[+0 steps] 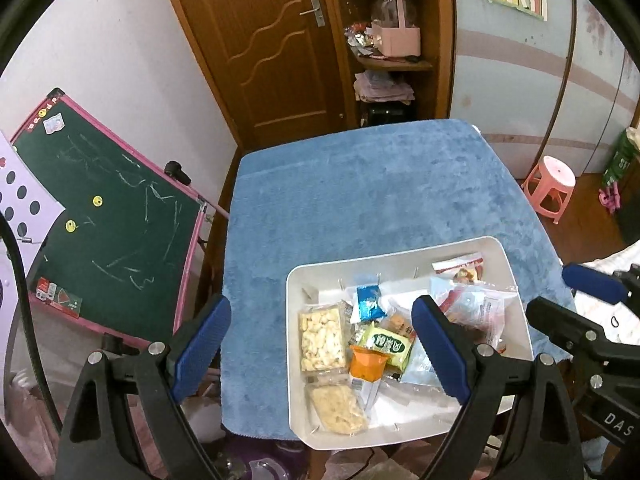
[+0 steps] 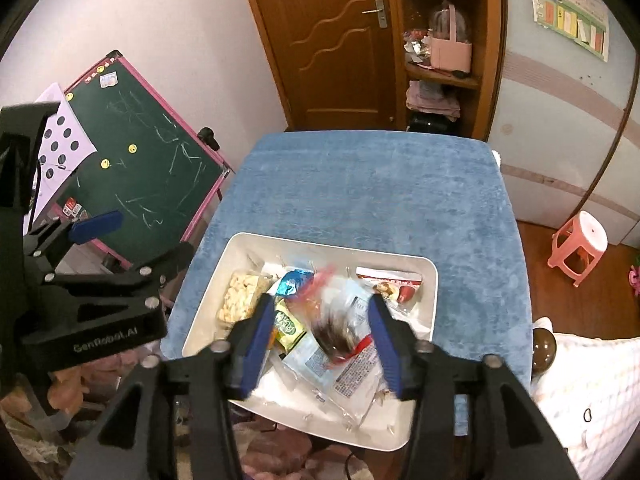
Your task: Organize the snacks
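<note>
- My right gripper (image 2: 320, 332) hung close over the white bin (image 2: 434, 280). Its jaws stood apart, and a clear packet with dark bits inside (image 2: 340, 332) showed blurred between them. The pads did not look like they pressed on it, so I judged it was loose and landing in the bin
- My left gripper (image 1: 320, 344) was wide open with nothing in it. One blue pad hung out past the bin's left wall over the blue cloth (image 1: 360, 200), and the other pad hung over the snack pile. I think it waited there to keep out of the way
- The snacks all lay in the bin: a puffed-rice pack (image 1: 322, 338) by the left wall, a green pack (image 1: 386, 344), an orange pouch (image 1: 368, 364), a small blue wrapper (image 1: 370, 300) and a red and white pack (image 1: 460, 268) in the far right corner
- The bin sat at the near edge of the table, and its near rim seemed to stick out a bit, so a push could tip it
- Past the bin the cloth was bare up to the far edge, with lots of room to move
- A green chalkboard (image 1: 116, 216) stood close on the left and a pink stool (image 2: 580, 248) on the right
</note>
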`<state>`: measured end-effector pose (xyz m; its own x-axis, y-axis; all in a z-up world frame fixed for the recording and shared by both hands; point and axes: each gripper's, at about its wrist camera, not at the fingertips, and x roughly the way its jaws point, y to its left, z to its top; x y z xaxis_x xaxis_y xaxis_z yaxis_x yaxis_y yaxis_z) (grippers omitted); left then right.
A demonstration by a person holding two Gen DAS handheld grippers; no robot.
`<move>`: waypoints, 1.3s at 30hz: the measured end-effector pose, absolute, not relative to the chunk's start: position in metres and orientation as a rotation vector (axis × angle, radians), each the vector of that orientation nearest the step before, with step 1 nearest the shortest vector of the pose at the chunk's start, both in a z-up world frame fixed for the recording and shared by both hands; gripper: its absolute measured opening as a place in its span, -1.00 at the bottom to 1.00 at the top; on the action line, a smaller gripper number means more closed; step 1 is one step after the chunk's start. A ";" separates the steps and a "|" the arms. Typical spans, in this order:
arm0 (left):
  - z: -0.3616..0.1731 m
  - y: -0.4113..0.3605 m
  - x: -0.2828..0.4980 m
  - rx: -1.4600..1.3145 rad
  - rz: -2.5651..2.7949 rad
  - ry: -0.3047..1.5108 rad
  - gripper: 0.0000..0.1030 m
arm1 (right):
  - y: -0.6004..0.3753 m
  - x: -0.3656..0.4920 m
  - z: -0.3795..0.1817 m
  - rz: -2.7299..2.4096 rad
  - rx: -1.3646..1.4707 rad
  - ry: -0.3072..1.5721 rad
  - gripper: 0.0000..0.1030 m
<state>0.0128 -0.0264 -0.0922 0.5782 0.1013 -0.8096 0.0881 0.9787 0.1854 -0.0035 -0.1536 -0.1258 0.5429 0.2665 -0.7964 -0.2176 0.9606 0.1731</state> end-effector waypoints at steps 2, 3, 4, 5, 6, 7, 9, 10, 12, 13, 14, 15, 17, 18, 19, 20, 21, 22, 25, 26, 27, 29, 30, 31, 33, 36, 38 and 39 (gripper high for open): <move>-0.093 -0.026 0.010 0.219 0.012 0.963 0.77 | -0.155 -0.005 -0.126 0.280 0.067 0.945 0.09; -0.093 -0.025 0.009 0.222 0.014 0.965 0.77 | -0.155 -0.005 -0.126 0.275 0.073 0.944 0.09; -0.092 -0.025 0.008 0.222 0.014 0.965 0.77 | -0.154 -0.005 -0.126 0.267 0.078 0.944 0.09; -0.092 -0.024 0.006 0.222 0.012 0.962 0.77 | -0.154 -0.006 -0.126 0.260 0.083 0.943 0.09; -0.091 -0.024 0.005 0.221 0.011 0.960 0.77 | -0.153 -0.007 -0.126 0.248 0.084 0.939 0.09; -0.091 -0.024 0.005 0.219 0.010 0.960 0.77 | -0.151 -0.008 -0.125 0.233 0.078 0.933 0.09; -0.090 -0.023 0.001 0.213 0.002 0.948 0.77 | -0.149 -0.011 -0.124 0.210 0.075 0.920 0.09; -0.089 -0.023 -0.001 0.210 -0.003 0.941 0.77 | -0.148 -0.013 -0.123 0.201 0.077 0.912 0.09; -0.089 -0.024 -0.003 0.198 -0.009 0.941 0.77 | -0.148 -0.018 -0.120 0.177 0.084 0.892 0.09; -0.090 -0.025 -0.005 0.191 -0.023 0.944 0.77 | -0.149 -0.021 -0.118 0.159 0.085 0.878 0.09; -0.090 -0.026 -0.005 0.189 -0.029 0.947 0.77 | -0.150 -0.024 -0.116 0.145 0.084 0.864 0.09; -0.090 -0.028 -0.007 0.193 -0.033 0.947 0.77 | -0.150 -0.027 -0.113 0.128 0.080 0.854 0.09; -0.089 -0.031 -0.010 0.202 -0.041 0.936 0.77 | -0.150 -0.032 -0.108 0.112 0.078 0.841 0.09; -0.088 -0.031 -0.011 0.201 -0.044 0.929 0.77 | -0.150 -0.034 -0.106 0.114 0.082 0.839 0.10; -0.087 -0.032 -0.012 0.197 -0.048 0.921 0.77 | -0.150 -0.036 -0.104 0.118 0.083 0.837 0.11; -0.085 -0.032 -0.013 0.192 -0.053 0.915 0.77 | -0.149 -0.038 -0.102 0.119 0.081 0.834 0.12; -0.084 -0.032 -0.013 0.186 -0.058 0.911 0.77 | -0.148 -0.040 -0.101 0.110 0.071 0.827 0.13; -0.083 -0.032 -0.013 0.184 -0.060 0.908 0.77 | -0.148 -0.042 -0.100 0.102 0.062 0.822 0.16; -0.083 -0.035 -0.012 0.172 -0.076 0.913 0.77 | -0.147 -0.046 -0.098 0.083 0.042 0.816 0.22; -0.084 -0.036 -0.012 0.171 -0.079 0.915 0.77 | -0.148 -0.047 -0.097 0.076 0.039 0.815 0.22; -0.084 -0.038 -0.012 0.170 -0.084 0.916 0.77 | -0.148 -0.047 -0.097 0.072 0.038 0.815 0.22; -0.084 -0.040 -0.012 0.168 -0.093 0.915 0.77 | -0.149 -0.047 -0.097 0.067 0.038 0.818 0.22; -0.083 -0.040 -0.012 0.168 -0.095 0.912 0.77 | -0.150 -0.048 -0.097 0.063 0.038 0.821 0.22; -0.083 -0.041 -0.012 0.168 -0.100 0.909 0.77 | -0.150 -0.048 -0.098 0.060 0.038 0.824 0.22; -0.083 -0.042 -0.013 0.169 -0.102 0.907 0.77 | -0.150 -0.047 -0.097 0.055 0.037 0.828 0.22; -0.083 -0.042 -0.013 0.166 -0.102 0.910 0.77 | -0.149 -0.047 -0.096 0.054 0.033 0.823 0.22; -0.082 -0.041 -0.014 0.166 -0.099 0.908 0.77 | -0.148 -0.047 -0.094 0.059 0.034 0.815 0.22; -0.082 -0.040 -0.015 0.164 -0.095 0.905 0.77 | -0.148 -0.047 -0.094 0.060 0.035 0.813 0.22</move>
<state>-0.0152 -0.0399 -0.0816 0.6145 -0.0128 -0.7888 0.1508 0.9834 0.1015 -0.0470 -0.1483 -0.0942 0.6854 0.0669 -0.7251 -0.0400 0.9977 0.0542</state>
